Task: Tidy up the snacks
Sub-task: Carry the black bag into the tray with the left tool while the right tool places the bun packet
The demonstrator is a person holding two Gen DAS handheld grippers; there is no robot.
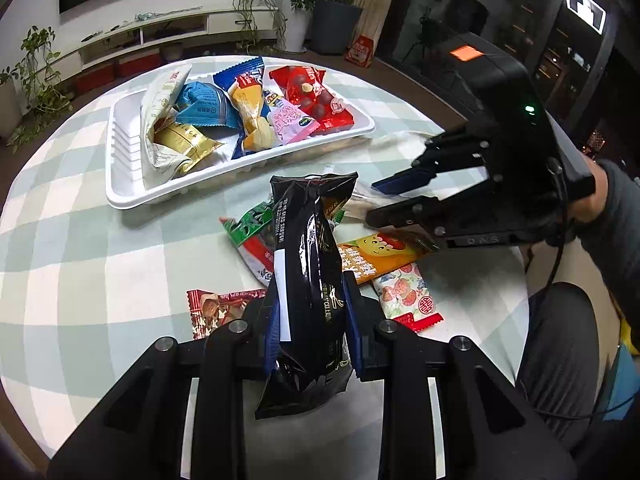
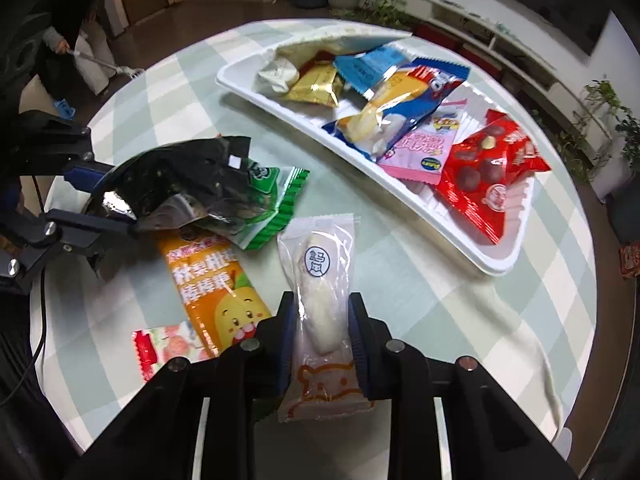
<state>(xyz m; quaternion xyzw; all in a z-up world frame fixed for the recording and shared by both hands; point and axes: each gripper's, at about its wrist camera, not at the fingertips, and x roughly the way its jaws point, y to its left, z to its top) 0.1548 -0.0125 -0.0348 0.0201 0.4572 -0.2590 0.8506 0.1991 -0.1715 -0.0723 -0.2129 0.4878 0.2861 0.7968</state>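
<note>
The white tray [image 1: 120, 168] holds gold, blue, yellow, pink and red snack packets. The left tool [image 1: 314, 320] clamps a black packet [image 1: 308, 264]; the right tool [image 2: 322, 340] pinches a clear-wrapped white snack [image 2: 320, 280]. Green, orange and strawberry packets lie on the checked worktop [image 1: 80, 260], houseplants behind.

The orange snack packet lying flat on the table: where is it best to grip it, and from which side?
Grip the orange snack packet probably across its narrow width near the cartoon-face end, coming from above. It lies flat; its far end sits under the green packet, so that end is blocked.
</note>
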